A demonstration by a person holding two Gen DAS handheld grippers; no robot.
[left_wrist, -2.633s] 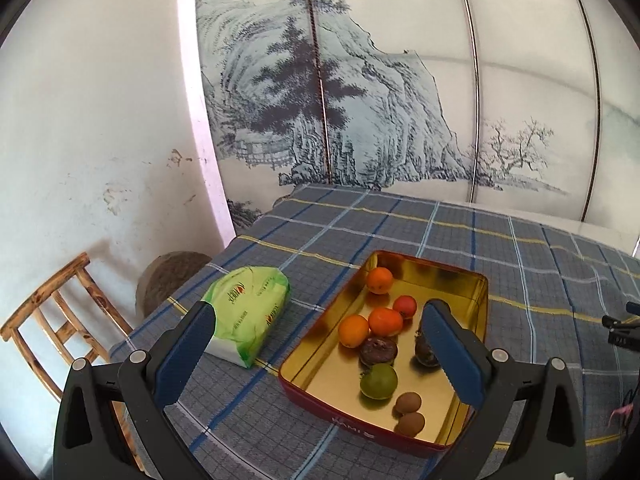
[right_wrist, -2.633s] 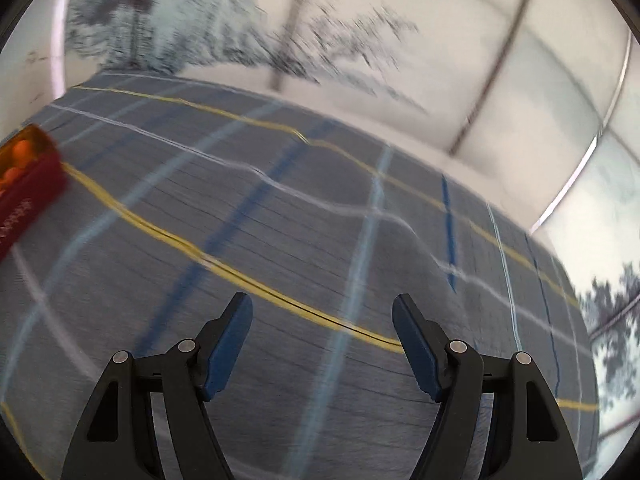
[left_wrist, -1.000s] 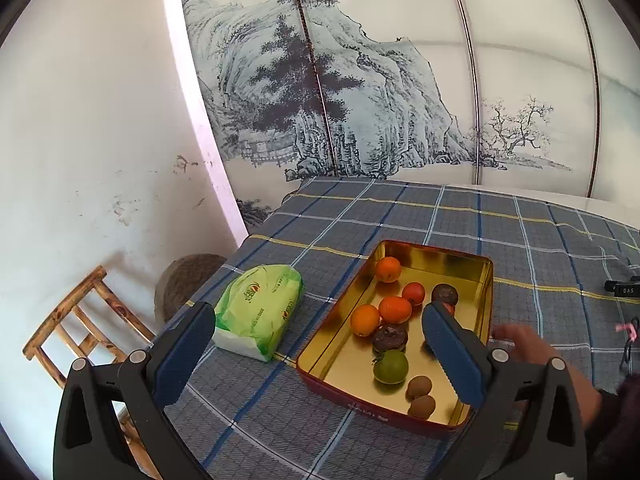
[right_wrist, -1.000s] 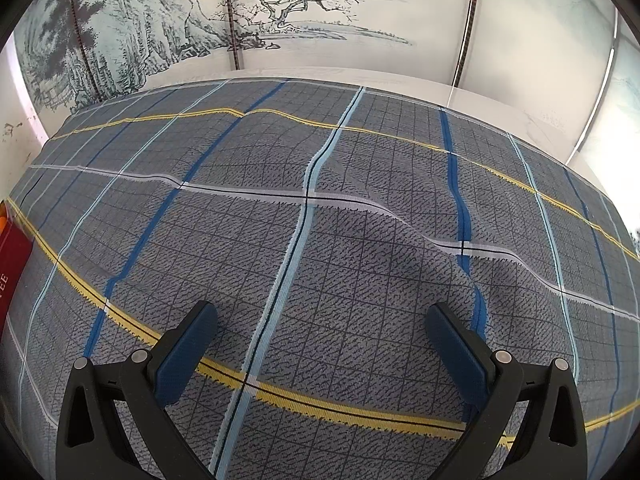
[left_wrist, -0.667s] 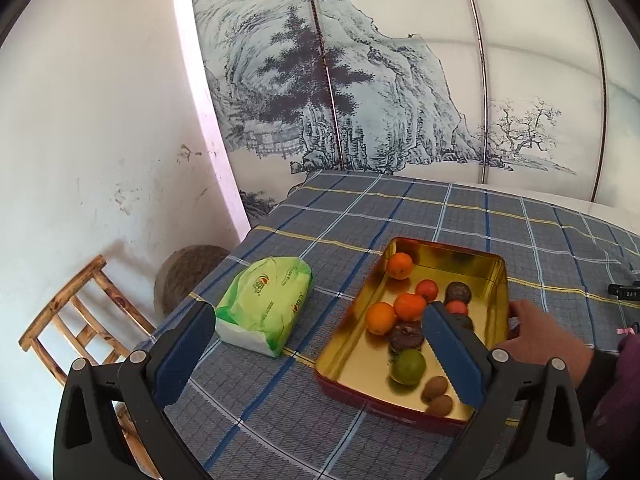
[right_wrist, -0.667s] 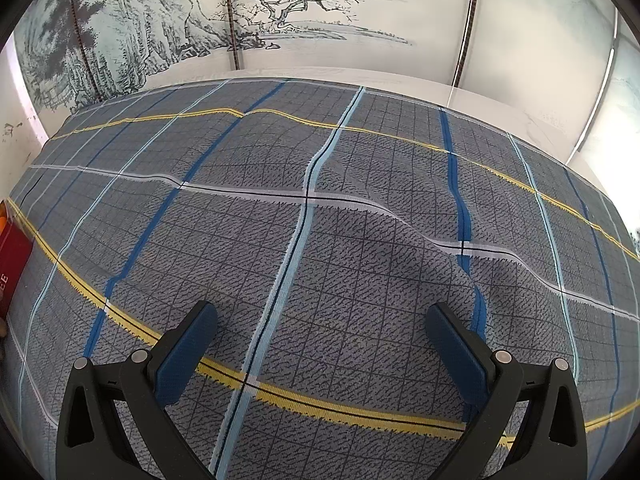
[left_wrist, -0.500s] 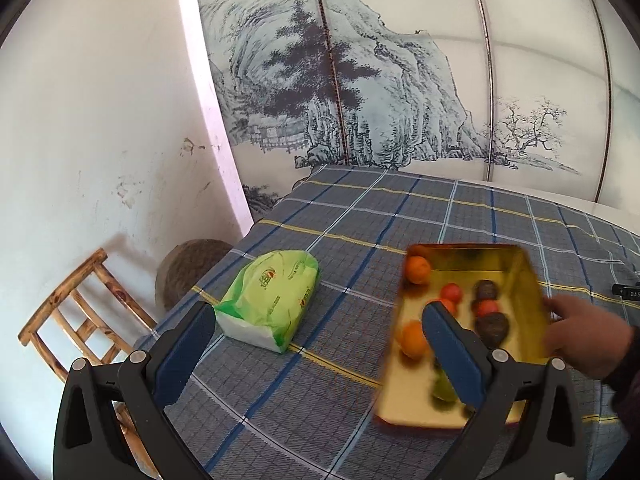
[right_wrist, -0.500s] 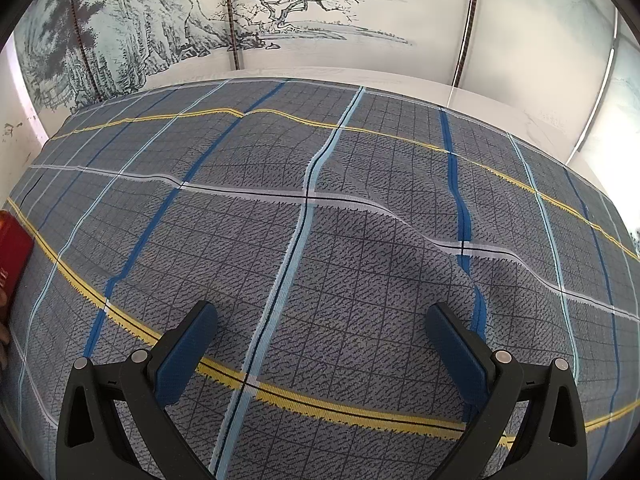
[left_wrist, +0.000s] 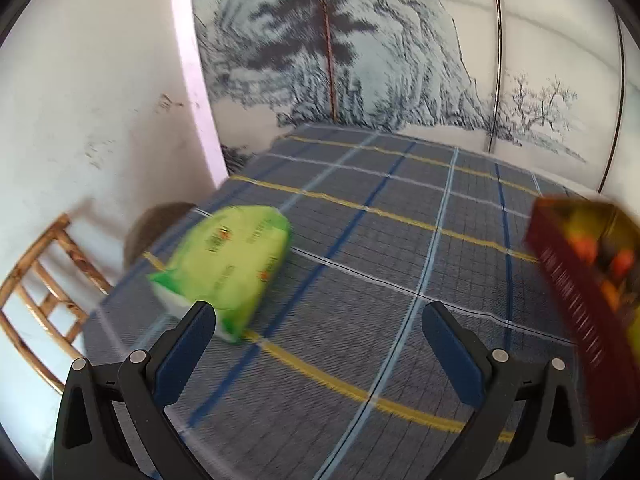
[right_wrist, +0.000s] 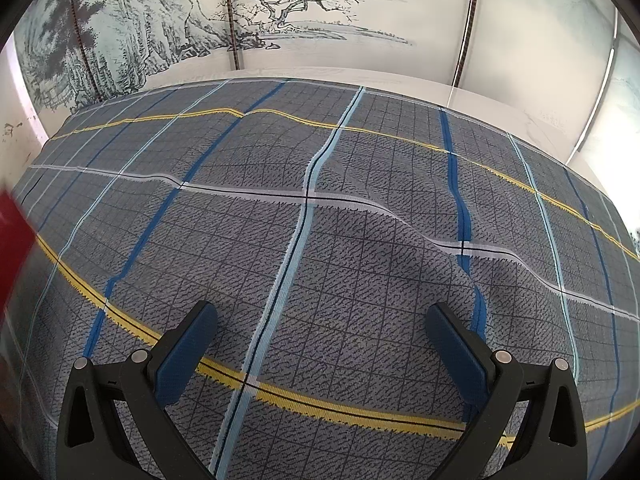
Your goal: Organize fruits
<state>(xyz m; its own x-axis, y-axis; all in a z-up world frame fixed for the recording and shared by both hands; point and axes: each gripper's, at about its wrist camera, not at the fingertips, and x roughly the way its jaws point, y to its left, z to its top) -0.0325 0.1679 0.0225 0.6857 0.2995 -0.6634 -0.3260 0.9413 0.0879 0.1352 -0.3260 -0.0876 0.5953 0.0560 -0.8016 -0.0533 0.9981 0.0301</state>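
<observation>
Woven matt plaid tablecloth (right_wrist: 360, 248), glossy green plastic packet (left_wrist: 228, 264), shiny gold-lined metal tin (left_wrist: 576, 304), wooden chair (left_wrist: 36, 280).

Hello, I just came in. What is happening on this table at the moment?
A person holds a hand-held gripper in each hand above a checked tablecloth. The left hand-held gripper and the right hand-held gripper are both open and hold nothing. A red tin of fruits sits at the right edge of the left view, blurred. A green packet lies to the left. No fruit is picked up yet.

Right gripper (right_wrist: 318, 320) jaws wide apart, empty, above plaid tablecloth (right_wrist: 360, 240).
</observation>
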